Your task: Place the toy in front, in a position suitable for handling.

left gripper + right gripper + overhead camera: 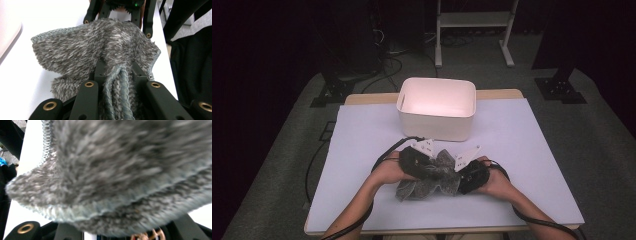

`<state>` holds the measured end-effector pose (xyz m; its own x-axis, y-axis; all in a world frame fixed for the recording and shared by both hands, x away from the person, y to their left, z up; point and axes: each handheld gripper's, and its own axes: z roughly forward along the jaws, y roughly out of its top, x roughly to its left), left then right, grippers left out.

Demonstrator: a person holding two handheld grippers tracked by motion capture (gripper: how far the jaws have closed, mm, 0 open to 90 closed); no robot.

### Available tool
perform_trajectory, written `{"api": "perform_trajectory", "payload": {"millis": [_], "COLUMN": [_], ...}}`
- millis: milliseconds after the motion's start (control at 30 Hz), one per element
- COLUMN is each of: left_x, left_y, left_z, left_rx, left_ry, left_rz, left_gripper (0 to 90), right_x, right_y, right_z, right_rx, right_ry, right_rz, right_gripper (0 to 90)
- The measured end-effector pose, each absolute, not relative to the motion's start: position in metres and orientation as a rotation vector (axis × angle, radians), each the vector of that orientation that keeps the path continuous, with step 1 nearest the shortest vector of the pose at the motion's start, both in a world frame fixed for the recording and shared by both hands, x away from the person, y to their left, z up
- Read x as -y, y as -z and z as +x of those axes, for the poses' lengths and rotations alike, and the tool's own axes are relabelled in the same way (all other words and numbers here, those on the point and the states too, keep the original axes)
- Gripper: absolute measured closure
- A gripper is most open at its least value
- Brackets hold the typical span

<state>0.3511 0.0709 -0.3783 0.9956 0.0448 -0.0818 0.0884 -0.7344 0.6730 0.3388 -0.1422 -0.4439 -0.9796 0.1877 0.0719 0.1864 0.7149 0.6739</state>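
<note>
Here, a grey cloth (432,176) bunched near the tabletop's front edge.
Left gripper (119,72) is clamped on its hem; right gripper's (462,175) grip is hidden, opposite, just beside.

The blurred grey cloth (130,175) hides the right tool's jaw tips in the right gripper view

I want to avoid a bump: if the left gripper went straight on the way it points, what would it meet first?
Beyond the grey fuzzy cloth clamped in the left gripper, likely the right gripper, facing it closely.
</note>
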Motion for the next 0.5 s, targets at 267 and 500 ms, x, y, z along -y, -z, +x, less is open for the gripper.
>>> {"api": "perform_trajectory", "payload": {"millis": [267,500], "left_x": [-0.072,-0.069], "left_y": [0.378,0.375], "left_z": [0.349,0.349], "left_rx": [-0.086,-0.081], "left_ry": [0.068,0.067], "left_rz": [2.397,2.391], "left_gripper": [73.1,73.1], "right_x": [0.171,0.178], "right_y": [0.439,0.44], "right_z": [0.33,0.323], "right_rx": [-2.863,-2.826], "right_ry": [-1.167,-1.168], "right_rz": [0.391,0.394], "right_gripper": [49.4,54.8]}}
